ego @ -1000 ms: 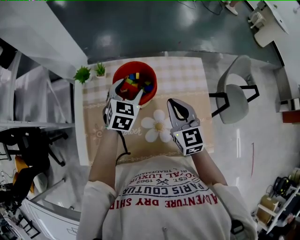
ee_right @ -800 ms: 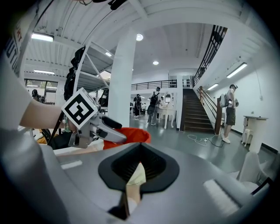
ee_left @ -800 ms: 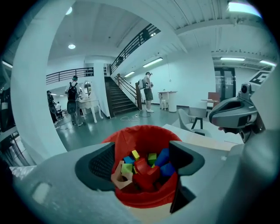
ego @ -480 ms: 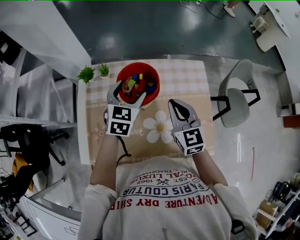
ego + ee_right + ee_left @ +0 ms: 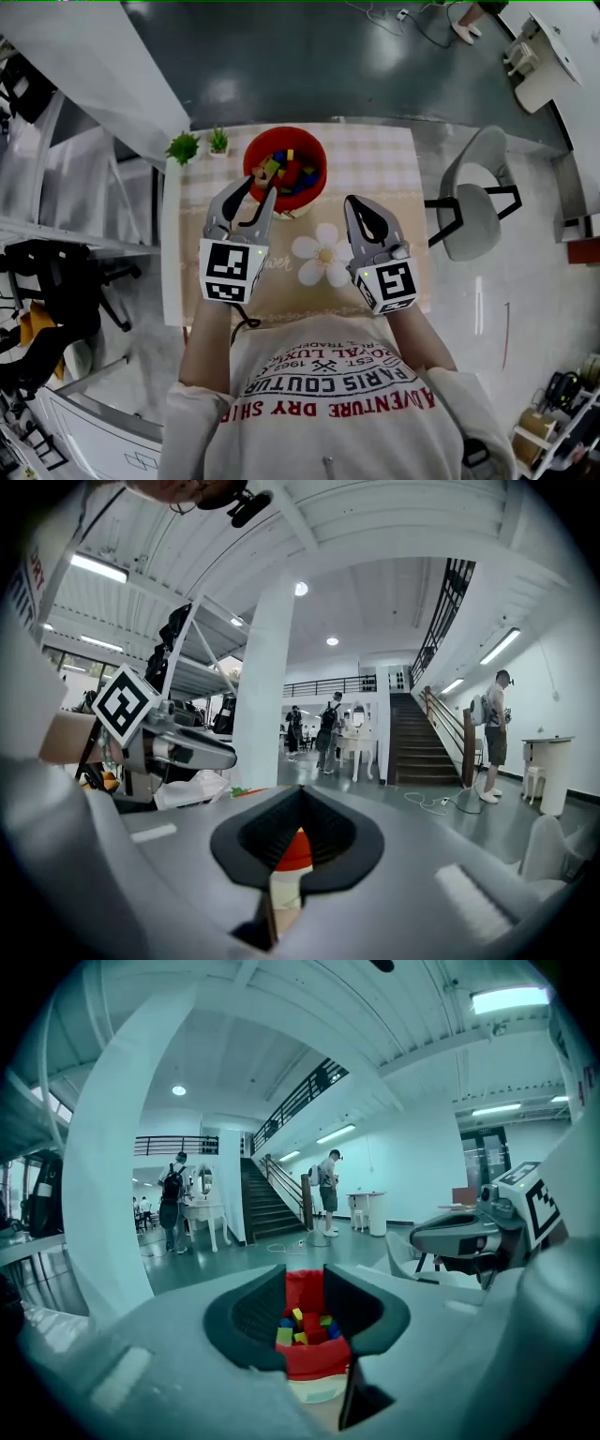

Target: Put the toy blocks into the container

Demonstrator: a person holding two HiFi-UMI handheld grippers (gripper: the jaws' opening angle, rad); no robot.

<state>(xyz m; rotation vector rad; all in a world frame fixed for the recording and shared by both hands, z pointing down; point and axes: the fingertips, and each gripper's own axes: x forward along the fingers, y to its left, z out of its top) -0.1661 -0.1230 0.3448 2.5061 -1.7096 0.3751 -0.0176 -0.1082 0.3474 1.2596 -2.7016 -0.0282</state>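
The red container (image 5: 316, 156) stands at the far middle of the table, with several coloured toy blocks (image 5: 286, 171) inside it. My left gripper (image 5: 258, 187) hovers just short of the container's near rim, pointing at it. Its jaws are closing with nothing between them. Through their gap in the left gripper view (image 5: 305, 1286) I see the container (image 5: 317, 1361) and the blocks (image 5: 302, 1327). My right gripper (image 5: 360, 205) is shut and empty over the cloth, to the right of the container. Past its jaws in the right gripper view (image 5: 300, 794), a slice of the red container (image 5: 294, 851) shows.
A beige checked cloth with a white flower print (image 5: 323, 255) covers the table. Two small green plants (image 5: 184, 147) (image 5: 218, 141) sit at the far left corner. A grey chair (image 5: 473, 202) stands off the table's right side. White shelving runs along the left.
My left gripper has drawn back from over the container toward the person and now hangs in front of its rim. The right gripper has barely moved.
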